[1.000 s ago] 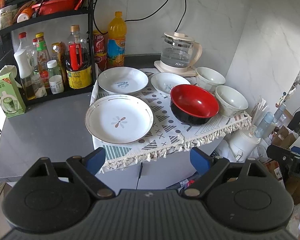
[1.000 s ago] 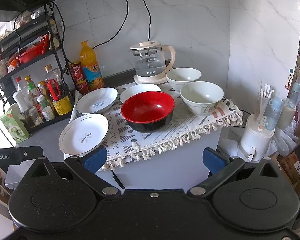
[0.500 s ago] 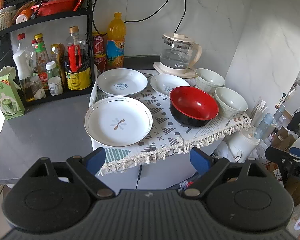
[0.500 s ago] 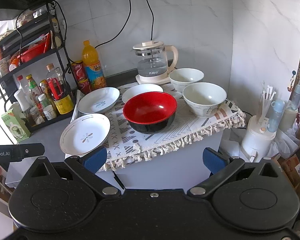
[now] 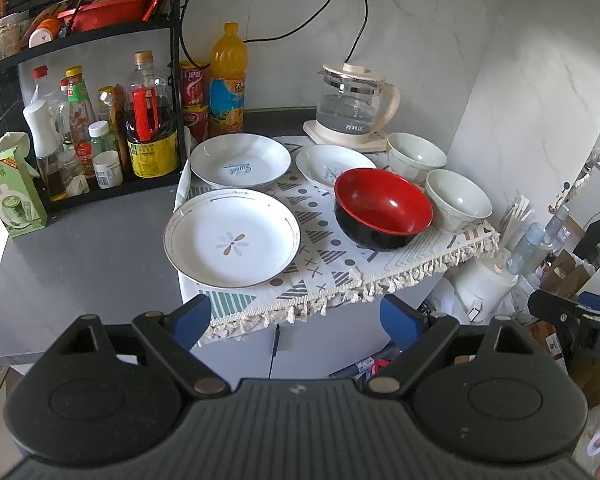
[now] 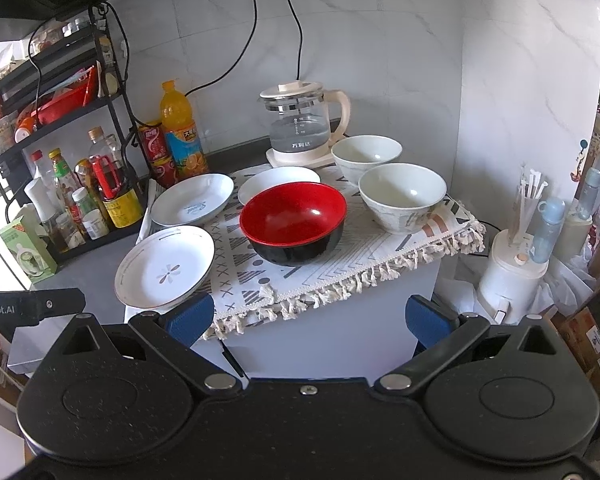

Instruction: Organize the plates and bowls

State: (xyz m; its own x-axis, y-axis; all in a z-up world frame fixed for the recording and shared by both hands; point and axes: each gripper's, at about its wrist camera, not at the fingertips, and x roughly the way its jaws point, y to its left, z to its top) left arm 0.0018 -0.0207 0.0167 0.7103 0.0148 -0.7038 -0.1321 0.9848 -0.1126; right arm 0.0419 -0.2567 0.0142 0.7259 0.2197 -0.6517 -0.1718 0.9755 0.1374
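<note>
Both tools hang short of the counter with nothing between their blue pads. The left gripper (image 5: 296, 318) has its jaws spread wide and empty, and so does the right gripper (image 6: 310, 318), each facing the fringed front hem of the patterned cloth (image 5: 340, 256).

Nearest on that cloth sits the flower plate (image 5: 232, 238), white with a thin dark rim line and a pale petal mark in its middle. Its left edge overhangs the cloth onto the grey counter (image 5: 84, 248), and its near rim lies close to the hem. To its right, with a strip of bare cloth between, stands the red bowl (image 5: 382, 208), glossy red inside and black outside, upright.

Just beside the red bowl on the right is a pale bowl (image 5: 458, 200), close to the cloth's right corner and the drop beyond it. Behind it a second pale bowl (image 5: 416, 156) stands near the kettle (image 5: 356, 108).

Behind the flower plate lies the lettered plate (image 5: 240, 164), white with blue script, near the bottle rack (image 5: 100, 128). A small white dish (image 5: 324, 162) sits between that plate and the far bowl, partly hidden by the red bowl.

The grey counter left of the cloth is bare up to the green carton (image 5: 12, 196).
</note>
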